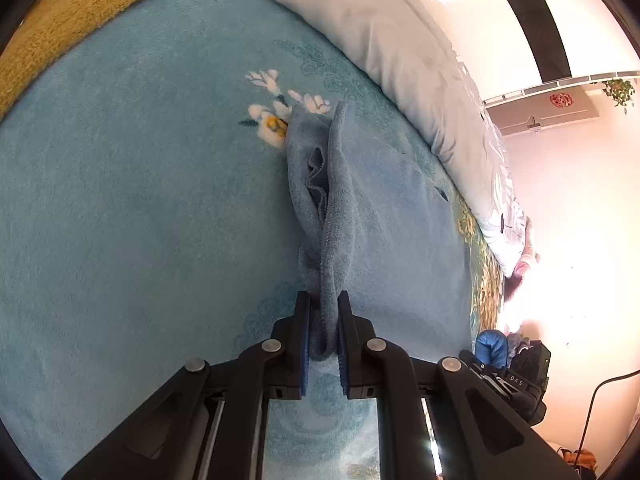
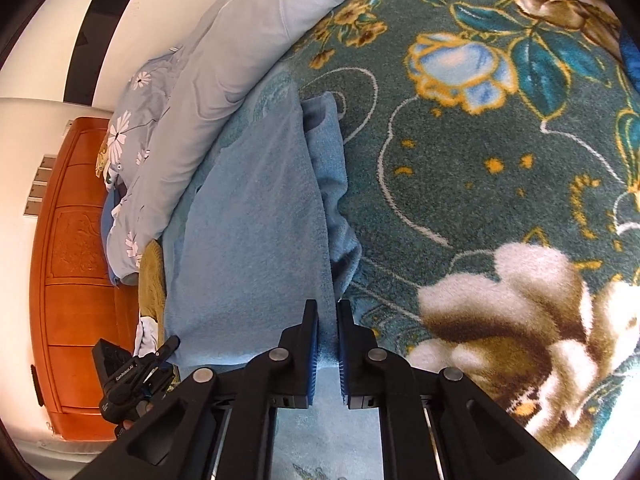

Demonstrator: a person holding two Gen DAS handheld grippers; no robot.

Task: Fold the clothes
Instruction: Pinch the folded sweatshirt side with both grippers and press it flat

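Observation:
A blue towel-like cloth (image 1: 324, 200) hangs bunched in folds over the light blue blanket (image 1: 140, 220). My left gripper (image 1: 324, 300) is shut on its near end, the fabric pinched between the blue pads. In the right wrist view the same blue cloth (image 2: 256, 232) spreads as a flat sheet toward the pillow, with a folded layer along its right side. My right gripper (image 2: 328, 308) is shut on the cloth's near edge. The other gripper (image 2: 132, 376) shows at lower left in that view, and in the left wrist view the other gripper (image 1: 520, 376) shows at lower right.
A grey-blue floral pillow (image 1: 400, 48) lies along the bed's far side. A dark green floral blanket (image 2: 480, 160) covers the bed on the right. A mustard throw (image 1: 72, 12) lies at top left. An orange wooden headboard (image 2: 76, 260) stands behind.

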